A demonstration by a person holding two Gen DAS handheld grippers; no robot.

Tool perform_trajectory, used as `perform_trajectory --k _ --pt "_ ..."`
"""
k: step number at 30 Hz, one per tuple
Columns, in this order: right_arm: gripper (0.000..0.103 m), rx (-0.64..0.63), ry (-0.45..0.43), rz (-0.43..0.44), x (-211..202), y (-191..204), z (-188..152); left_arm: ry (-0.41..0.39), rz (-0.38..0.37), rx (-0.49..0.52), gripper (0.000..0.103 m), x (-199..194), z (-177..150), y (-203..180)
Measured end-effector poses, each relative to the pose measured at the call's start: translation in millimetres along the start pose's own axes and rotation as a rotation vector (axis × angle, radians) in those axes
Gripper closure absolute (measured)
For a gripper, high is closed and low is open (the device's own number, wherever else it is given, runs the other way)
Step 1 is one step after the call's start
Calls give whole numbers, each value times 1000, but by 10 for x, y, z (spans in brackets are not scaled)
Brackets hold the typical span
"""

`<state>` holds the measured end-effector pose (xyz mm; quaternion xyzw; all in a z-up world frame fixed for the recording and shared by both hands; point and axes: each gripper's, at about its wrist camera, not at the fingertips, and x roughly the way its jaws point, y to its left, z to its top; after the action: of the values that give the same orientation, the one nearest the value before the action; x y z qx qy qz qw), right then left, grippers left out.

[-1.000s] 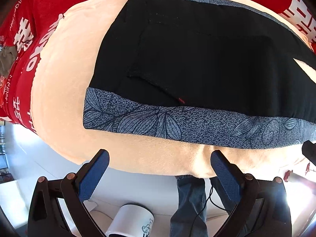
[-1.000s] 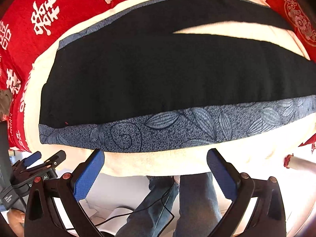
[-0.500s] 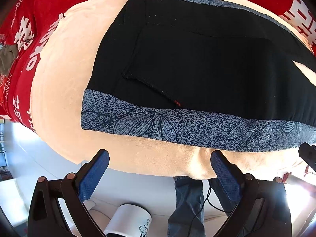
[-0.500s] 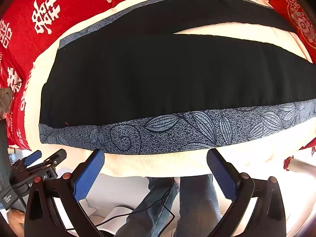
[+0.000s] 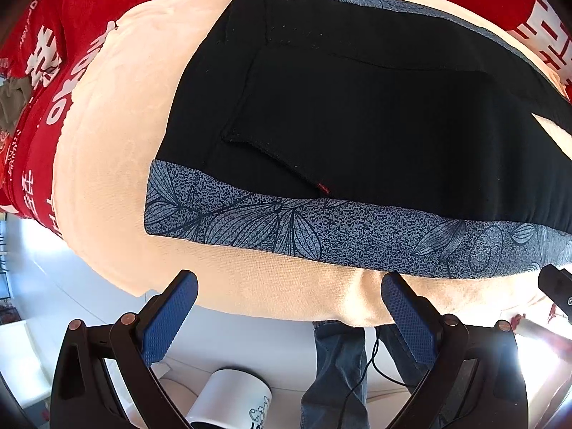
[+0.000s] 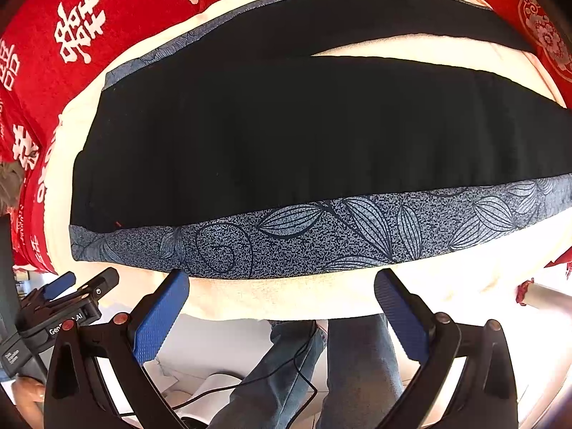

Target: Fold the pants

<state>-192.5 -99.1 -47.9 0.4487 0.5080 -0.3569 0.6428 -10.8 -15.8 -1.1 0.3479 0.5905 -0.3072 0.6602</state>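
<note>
Flat black pants [image 5: 375, 125] with speckled leaf-print side band [image 5: 321, 228].

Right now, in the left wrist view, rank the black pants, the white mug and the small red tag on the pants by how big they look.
1. Black pants, filling most of the view.
2. White mug, partly cut off at the bottom edge and nearer the camera, so its apparent size is inflated.
3. Red tag, a tiny sliver at the pocket seam.
</note>
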Motion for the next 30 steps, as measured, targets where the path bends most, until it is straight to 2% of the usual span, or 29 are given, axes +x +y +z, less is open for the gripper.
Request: perform_trajectory --k 10,14,16,20,25,29,30 --pt "0 3 3 19 27 30 -26 -6 -25 -19 0 20 26 76" --pt "0 15 6 67 42 31 -28 -4 -52 -40 0 37 36 133" --pt "0 29 9 120 50 31 -20 -10 -80 -59 0 38 32 202" --pt "0 62 49 351 119 52 -28 -29 -169 -107 0 73 4 392" --pt "0 73 102 503 303 166 -100 -22 -231 -140 0 146 -27 500" --pt "23 144 158 585 627 173 -205 3 -306 -198 0 247 -69 581" --pt "24 163 167 608 698 154 -217 1 -317 -209 0 283 -81 603"
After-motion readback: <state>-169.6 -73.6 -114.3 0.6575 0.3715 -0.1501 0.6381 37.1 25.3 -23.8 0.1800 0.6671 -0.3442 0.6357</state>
